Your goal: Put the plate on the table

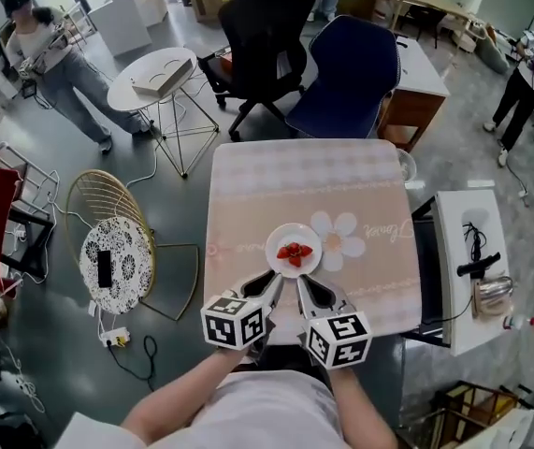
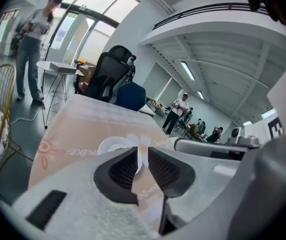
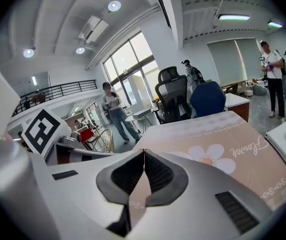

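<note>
Already down: small round white plate (image 1: 274,247) carrying red pieces (image 1: 294,253) sits mid-desk on the square desk with pink floral cloth (image 1: 248,195). Left gripper (image 2: 143,151) near the plate's edge, jaws slightly parted, nothing between. Right gripper (image 3: 144,154) alongside, jaws pressed together, empty.

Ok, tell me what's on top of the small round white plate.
A small heap of red food pieces sits in the middle of the white plate; its rim is bare. Whatever lies beneath the heap is covered.

Open office-like hall: swivel chairs (image 1: 265,37), desks (image 1: 423,67), mezzanine railing (image 3: 57,90), tall windows (image 3: 132,66).
</note>
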Motion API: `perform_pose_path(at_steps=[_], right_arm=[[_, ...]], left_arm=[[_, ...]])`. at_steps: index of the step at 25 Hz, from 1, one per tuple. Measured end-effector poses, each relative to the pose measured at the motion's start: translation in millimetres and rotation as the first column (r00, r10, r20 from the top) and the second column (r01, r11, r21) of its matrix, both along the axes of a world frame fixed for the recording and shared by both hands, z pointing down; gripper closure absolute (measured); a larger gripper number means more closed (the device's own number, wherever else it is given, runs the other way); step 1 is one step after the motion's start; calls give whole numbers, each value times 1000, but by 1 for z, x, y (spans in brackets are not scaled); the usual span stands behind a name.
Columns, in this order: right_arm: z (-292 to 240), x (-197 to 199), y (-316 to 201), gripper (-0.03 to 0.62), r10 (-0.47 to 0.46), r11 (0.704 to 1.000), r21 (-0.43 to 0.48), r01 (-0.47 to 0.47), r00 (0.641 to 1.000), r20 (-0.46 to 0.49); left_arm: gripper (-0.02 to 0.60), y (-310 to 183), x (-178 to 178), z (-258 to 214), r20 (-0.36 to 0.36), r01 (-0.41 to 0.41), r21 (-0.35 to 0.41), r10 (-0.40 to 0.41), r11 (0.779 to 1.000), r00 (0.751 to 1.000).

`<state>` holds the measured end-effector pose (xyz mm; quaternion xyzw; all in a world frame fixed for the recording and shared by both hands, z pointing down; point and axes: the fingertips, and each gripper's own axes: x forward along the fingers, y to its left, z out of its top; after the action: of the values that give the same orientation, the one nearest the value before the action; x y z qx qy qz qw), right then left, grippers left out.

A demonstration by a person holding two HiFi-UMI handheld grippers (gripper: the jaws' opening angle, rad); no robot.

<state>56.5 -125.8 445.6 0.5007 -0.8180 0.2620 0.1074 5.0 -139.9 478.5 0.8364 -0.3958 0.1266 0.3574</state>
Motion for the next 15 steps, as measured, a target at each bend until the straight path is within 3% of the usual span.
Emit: perform_pose_path(at_steps=[3, 15], right_arm=[[-11, -7, 7, 589, 1, 999, 35, 0, 1000, -12], [-36, -37, 47, 590, -16, 994, 108, 23, 998, -61]], left_arm=[[526, 7, -1, -19, 35, -50, 92, 47, 994, 998], [575, 46, -21, -53, 88, -123, 243, 104, 962, 991]])
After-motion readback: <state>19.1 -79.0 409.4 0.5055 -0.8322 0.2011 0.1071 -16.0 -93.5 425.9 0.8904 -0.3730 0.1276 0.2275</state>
